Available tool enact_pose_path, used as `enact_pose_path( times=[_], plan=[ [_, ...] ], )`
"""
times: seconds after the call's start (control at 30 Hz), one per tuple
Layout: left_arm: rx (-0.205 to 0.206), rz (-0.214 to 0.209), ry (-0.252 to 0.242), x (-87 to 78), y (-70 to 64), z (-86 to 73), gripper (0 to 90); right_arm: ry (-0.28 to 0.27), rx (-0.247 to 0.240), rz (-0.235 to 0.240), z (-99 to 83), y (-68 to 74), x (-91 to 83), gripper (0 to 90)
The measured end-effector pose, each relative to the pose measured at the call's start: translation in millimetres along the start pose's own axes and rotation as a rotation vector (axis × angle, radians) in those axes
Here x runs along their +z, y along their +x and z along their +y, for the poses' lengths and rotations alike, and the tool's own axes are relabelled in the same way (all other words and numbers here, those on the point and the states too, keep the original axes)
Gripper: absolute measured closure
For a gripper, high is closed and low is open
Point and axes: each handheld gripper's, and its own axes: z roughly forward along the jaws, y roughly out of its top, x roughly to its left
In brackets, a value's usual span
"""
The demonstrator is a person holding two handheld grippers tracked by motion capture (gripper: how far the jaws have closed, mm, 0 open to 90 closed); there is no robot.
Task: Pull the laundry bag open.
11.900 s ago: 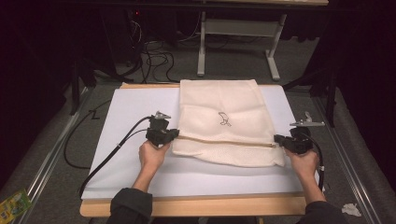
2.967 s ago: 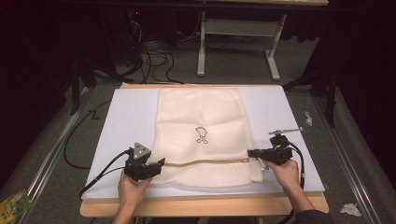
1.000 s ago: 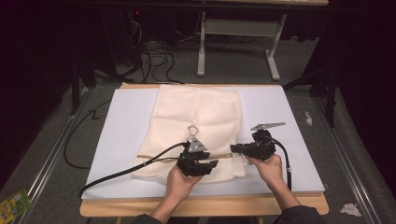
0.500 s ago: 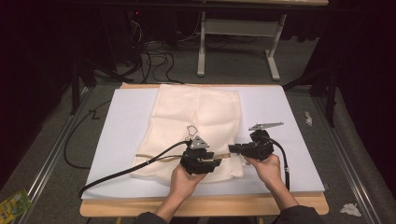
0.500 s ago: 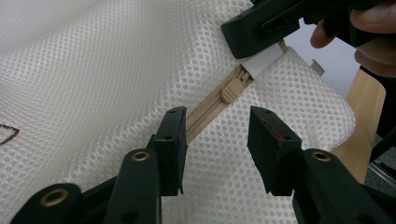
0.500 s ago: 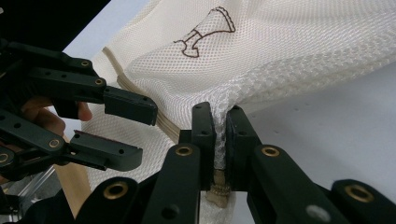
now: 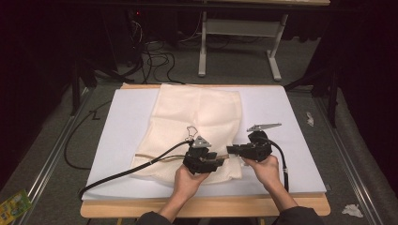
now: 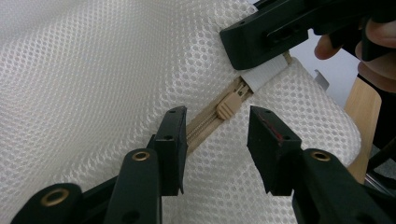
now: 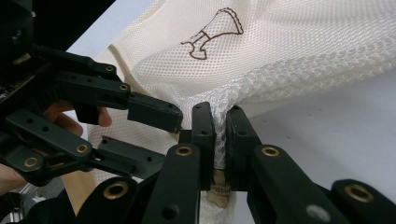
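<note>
A cream mesh bag (image 7: 197, 112) lies flat on the white table top (image 7: 281, 108), with a dark printed mark (image 9: 210, 30) on it. Along its near edge runs a tan zipper (image 8: 201, 128) with a tan pull (image 8: 229, 103). My left gripper (image 8: 218, 122) is open, one jaw on each side of the zipper just short of the pull. My right gripper (image 9: 220, 116) is shut on the bag's mesh at the zipper's end, where a white tab (image 8: 266, 74) shows. In the high view the left gripper (image 7: 221, 159) and right gripper (image 7: 230, 150) nearly meet, tip to tip.
The left gripper's black cable (image 7: 122, 171) trails across the bag and off the table's left front. The wooden front edge (image 7: 202, 206) is close behind both hands. On the floor lie cables (image 7: 155, 56), a white scrap (image 7: 352, 210) and a green packet (image 7: 14, 206).
The bag has been pulled nearer. The left gripper left the bag's left side and crossed right to the zipper pull, edging closer in the last second. The right gripper stays shut on the bag.
</note>
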Motion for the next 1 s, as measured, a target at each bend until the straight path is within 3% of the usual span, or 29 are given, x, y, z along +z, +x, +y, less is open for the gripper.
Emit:
enact_pose_path(
  times=[0.4,1.0],
  plan=[
    [-0.016,-0.018,-0.016,3.7,0.9,-0.5,61.0,0.004,-0.005,0.008,1.8,5.4,6.5,85.6],
    [-0.015,-0.038,-0.014,4.7,1.7,-1.0,81.7,0.010,-0.018,0.007,2.3,7.9,10.0,85.6]
  ],
)
